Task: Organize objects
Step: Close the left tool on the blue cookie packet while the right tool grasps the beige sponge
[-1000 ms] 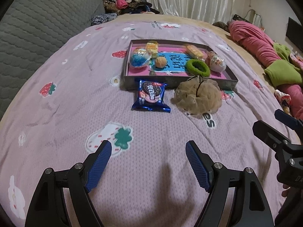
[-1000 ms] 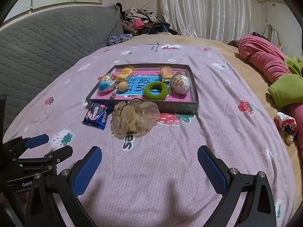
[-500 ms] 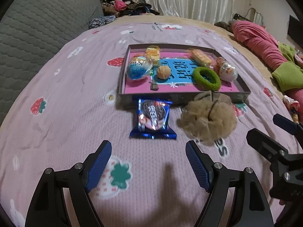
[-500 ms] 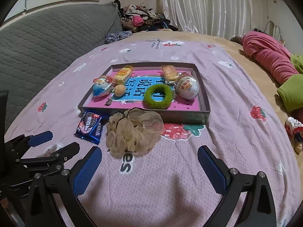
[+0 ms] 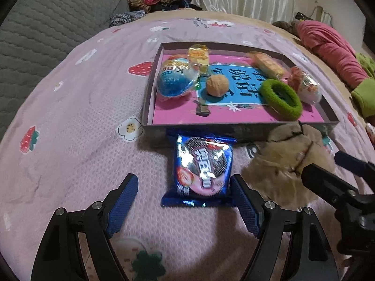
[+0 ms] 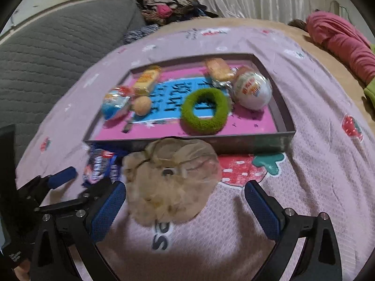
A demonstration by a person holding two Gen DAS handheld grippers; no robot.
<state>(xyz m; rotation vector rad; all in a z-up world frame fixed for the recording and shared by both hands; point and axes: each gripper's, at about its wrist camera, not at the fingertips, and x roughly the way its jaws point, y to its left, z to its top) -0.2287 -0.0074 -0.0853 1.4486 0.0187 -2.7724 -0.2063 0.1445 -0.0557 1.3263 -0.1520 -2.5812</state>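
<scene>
Reaching toward two loose items on a pink strawberry-print bedspread [image 5: 70,98], both grippers stand wide and hold nothing. In the left wrist view, the left gripper [image 5: 185,201] frames the near end of a blue cookie packet [image 5: 202,171] at lower centre; its right pad looks very close to the wrapper. In the right wrist view, the right gripper [image 6: 185,201] straddles a beige mesh scrunchie [image 6: 171,180] at centre. Both items lie just in front of a shallow box [image 6: 234,141], which already holds snacks, a green hair ring [image 6: 205,112] and a wrapped egg [image 6: 253,91]. This looks like the approach step. Next, each claw probably needs to lower, close on its item, then lift it over the near wall.
</scene>
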